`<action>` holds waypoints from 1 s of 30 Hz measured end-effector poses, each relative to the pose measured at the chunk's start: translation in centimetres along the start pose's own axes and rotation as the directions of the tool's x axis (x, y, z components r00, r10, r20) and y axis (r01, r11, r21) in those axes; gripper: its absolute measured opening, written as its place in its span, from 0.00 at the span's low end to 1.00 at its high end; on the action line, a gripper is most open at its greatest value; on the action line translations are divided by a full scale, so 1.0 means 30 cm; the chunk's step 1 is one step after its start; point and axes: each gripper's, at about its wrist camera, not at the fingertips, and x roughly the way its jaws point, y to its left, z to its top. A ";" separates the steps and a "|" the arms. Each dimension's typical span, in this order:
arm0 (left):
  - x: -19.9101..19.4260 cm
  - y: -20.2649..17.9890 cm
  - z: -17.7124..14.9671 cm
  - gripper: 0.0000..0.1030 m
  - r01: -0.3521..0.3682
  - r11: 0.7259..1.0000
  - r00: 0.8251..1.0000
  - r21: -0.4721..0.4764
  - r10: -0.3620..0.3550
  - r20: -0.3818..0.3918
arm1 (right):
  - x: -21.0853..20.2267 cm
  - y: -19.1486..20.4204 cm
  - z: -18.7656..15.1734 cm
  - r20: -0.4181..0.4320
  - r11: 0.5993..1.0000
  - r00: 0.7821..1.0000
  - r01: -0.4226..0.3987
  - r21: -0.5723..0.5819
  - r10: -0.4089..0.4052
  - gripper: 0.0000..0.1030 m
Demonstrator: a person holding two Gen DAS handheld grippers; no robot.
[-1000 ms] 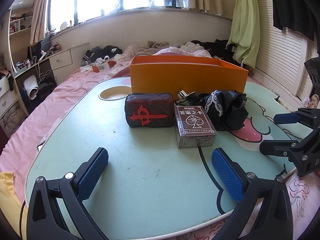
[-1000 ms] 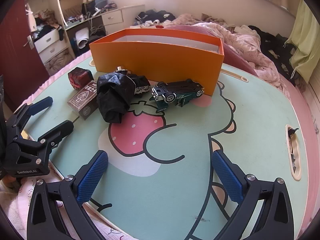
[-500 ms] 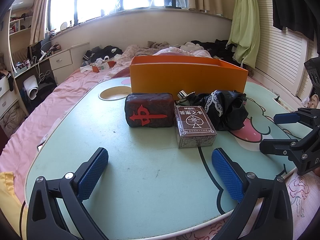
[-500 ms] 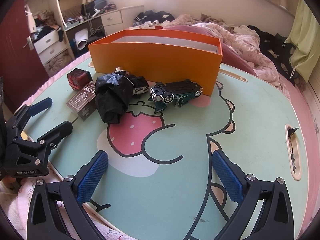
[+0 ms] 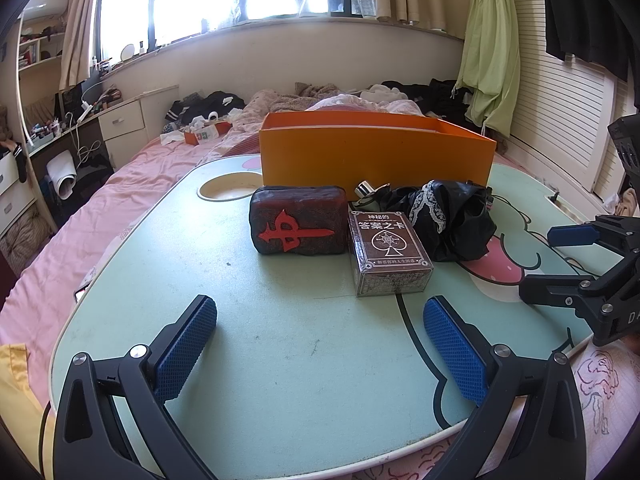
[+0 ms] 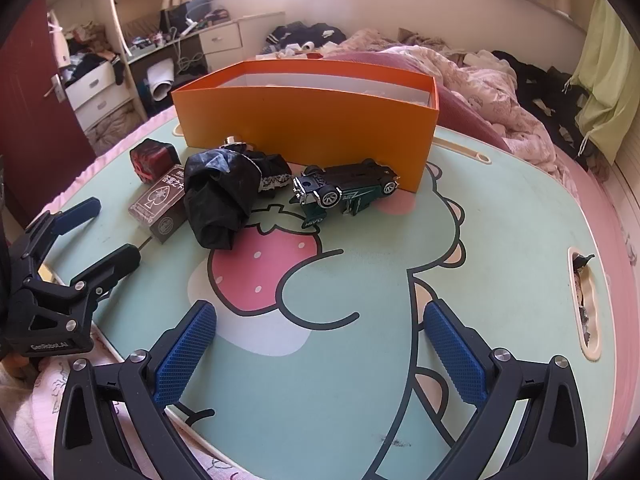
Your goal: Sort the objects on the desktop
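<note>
An orange box [image 5: 372, 152] [image 6: 308, 116] stands open-topped at the back of the mint lap table [image 5: 248, 320] [image 6: 480, 240]. In front of it lie a dark block with a red sign [image 5: 298, 220] [image 6: 154, 156], a brown card deck [image 5: 388, 254] [image 6: 160, 206], a crumpled black bag with lace trim [image 5: 448, 216] [image 6: 220, 196], and an upturned green toy car [image 6: 346, 194]. My left gripper [image 5: 320, 324] [image 6: 92, 232] hovers open before the block and deck. My right gripper [image 6: 320, 336] [image 5: 560, 256] is open above the strawberry drawing, empty.
The table rests on a pink bed [image 5: 80, 216]. A round cup recess [image 5: 230, 190] sits at the table's back left and a slot [image 6: 584, 300] holding small bits at its right edge. A desk with drawers [image 5: 120, 128] and clutter stands beyond the bed.
The right gripper has drifted slightly forward and up; objects shift a little in its view. The left gripper and all objects stay put.
</note>
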 end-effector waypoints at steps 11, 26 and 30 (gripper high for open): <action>-0.001 0.001 -0.001 1.00 0.001 1.000 1.000 0.001 -0.001 0.000 | 0.001 0.006 -0.002 0.002 1.000 1.000 0.023 0.005 -0.023 1.00; -0.126 0.095 0.321 0.99 0.032 0.999 0.988 -0.029 -0.027 0.149 | 0.002 0.009 -0.003 0.004 1.000 1.000 0.026 0.006 -0.026 1.00; 0.045 0.120 0.595 0.71 0.116 0.992 0.993 -0.056 -0.118 -0.024 | 0.002 0.008 -0.001 0.005 1.000 1.000 0.027 0.007 -0.027 1.00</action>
